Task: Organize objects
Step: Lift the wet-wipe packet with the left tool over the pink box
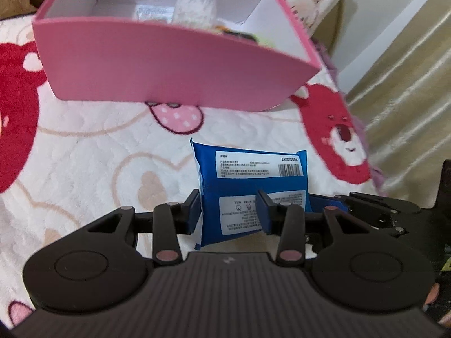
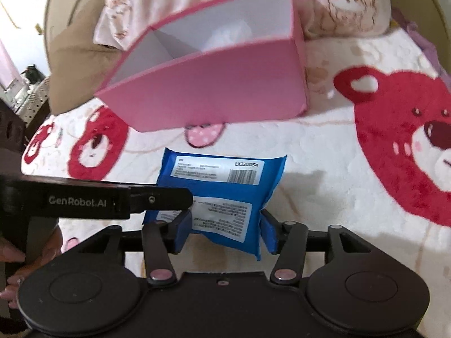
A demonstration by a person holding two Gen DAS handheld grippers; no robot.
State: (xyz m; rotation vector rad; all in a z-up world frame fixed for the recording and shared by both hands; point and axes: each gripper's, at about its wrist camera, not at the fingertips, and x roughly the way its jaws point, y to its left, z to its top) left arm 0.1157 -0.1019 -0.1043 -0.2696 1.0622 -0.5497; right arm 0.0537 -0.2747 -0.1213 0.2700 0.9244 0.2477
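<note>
One blue packet point(image 1: 248, 186) sits clamped in the left hand-held gripper point(image 1: 229, 211); the right hand-held gripper point(image 2: 225, 229) straddles it loosely, unclamped. One pink box point(image 1: 169, 64) lies beyond.

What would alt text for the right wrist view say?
A blue packet sits between the right gripper's blue pads, also pinched by the left gripper. Beyond it, an open pink box rests on a bear-print blanket.

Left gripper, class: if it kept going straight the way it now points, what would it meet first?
The left gripper already holds the blue packet. Straight ahead lies a strip of bear-print blanket, then probably the near wall of the pink box; depth is unclear.
</note>
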